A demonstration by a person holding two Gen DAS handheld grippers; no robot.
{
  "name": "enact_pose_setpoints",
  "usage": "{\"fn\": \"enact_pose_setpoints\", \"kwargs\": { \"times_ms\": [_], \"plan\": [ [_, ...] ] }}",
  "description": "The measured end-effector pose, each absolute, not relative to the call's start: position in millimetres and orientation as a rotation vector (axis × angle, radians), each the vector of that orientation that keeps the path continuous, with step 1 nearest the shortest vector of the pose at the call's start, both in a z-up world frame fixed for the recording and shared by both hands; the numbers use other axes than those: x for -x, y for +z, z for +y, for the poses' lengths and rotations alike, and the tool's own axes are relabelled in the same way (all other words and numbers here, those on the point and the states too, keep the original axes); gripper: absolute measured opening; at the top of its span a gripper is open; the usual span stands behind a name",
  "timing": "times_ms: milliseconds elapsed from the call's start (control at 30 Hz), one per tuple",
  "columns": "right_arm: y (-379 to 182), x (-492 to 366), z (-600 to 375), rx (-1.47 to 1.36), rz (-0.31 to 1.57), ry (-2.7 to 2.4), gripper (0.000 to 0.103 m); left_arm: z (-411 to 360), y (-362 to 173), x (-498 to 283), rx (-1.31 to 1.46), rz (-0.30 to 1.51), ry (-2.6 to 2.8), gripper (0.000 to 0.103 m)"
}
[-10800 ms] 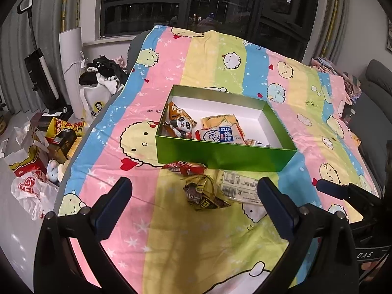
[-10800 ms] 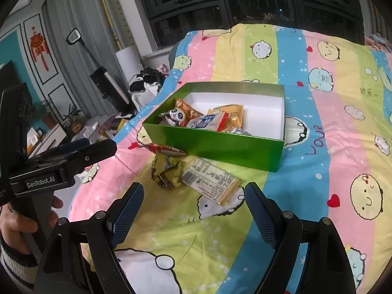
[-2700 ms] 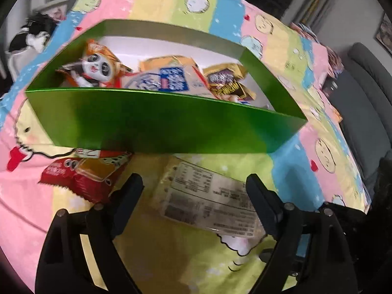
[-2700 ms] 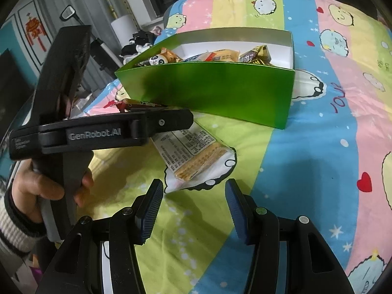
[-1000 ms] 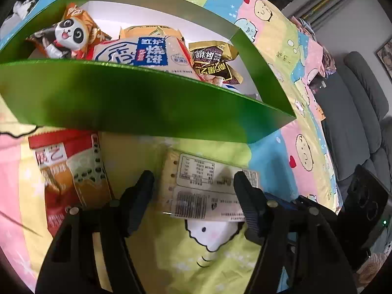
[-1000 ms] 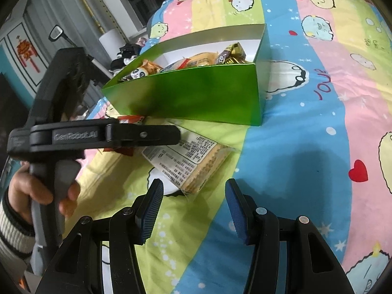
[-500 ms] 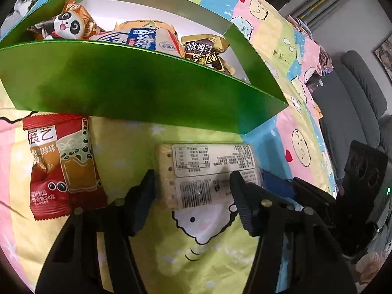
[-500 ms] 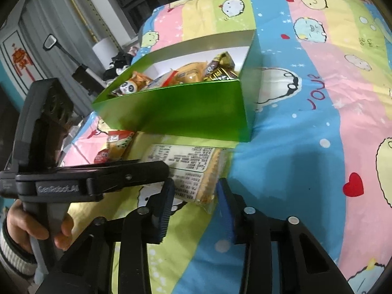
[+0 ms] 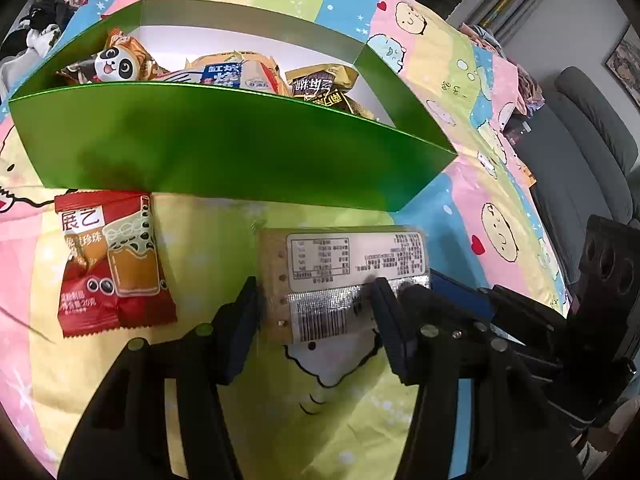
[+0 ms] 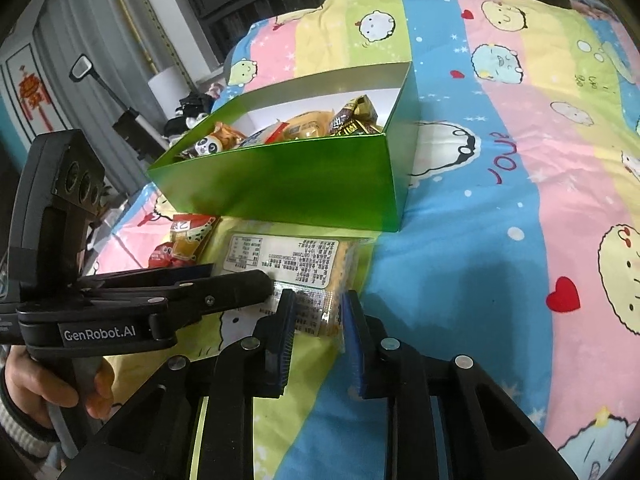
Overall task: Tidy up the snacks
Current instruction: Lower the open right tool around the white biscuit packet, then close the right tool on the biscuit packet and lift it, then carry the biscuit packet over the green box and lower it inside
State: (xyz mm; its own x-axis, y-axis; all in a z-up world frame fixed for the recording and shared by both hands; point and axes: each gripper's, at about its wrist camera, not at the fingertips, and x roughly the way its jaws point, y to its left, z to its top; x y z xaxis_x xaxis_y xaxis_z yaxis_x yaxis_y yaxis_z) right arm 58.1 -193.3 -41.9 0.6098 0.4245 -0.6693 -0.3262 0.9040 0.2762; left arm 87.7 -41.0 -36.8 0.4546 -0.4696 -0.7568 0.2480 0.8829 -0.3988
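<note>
1. Cracker packet (image 9: 344,276) lies label-up on the bed cover (image 10: 500,216), just in front of the green box (image 9: 224,152), with both my tools at it.
2. Right hand-held gripper (image 10: 318,314): jaws have just been closing and now pinch the packet's near right end, the wrapper creased between the pads. A second ago they stood wide with the packet lying ahead of them.
3. Left hand-held gripper (image 9: 314,312): jaws have just been closing too and straddle the packet's near edge. The right pad sits on the foil seam; the left pad looks a hair off the wrapper, so I read no firm grip there.
4. Red candy pouch (image 9: 110,268) lies apart to the left on the bed, untouched.
5. Box already holds the panda pouch (image 9: 114,64) and other packets, with bare floor at its right end.
6. My reading: the pick is made on the right side, so lifting the packet over the front wall comes next. A one-end pinch could let it droop and catch the rim.
</note>
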Motion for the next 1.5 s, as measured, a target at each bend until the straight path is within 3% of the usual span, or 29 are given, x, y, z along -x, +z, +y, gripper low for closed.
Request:
{"fn": "enact_pose_setpoints", "kwargs": {
  "times_ms": [767,1500],
  "plan": [
    [22.5,-29.1,-190.0,-0.094,0.627,0.43,0.026,-35.6,30.8,-63.6,0.212,0.821,-0.452,0.055],
    [65.5,-72.4,-170.8,-0.055,0.515,0.457,0.026,-13.5,76.1,-109.1,0.198,0.717,-0.426,0.055]
  ]
}}
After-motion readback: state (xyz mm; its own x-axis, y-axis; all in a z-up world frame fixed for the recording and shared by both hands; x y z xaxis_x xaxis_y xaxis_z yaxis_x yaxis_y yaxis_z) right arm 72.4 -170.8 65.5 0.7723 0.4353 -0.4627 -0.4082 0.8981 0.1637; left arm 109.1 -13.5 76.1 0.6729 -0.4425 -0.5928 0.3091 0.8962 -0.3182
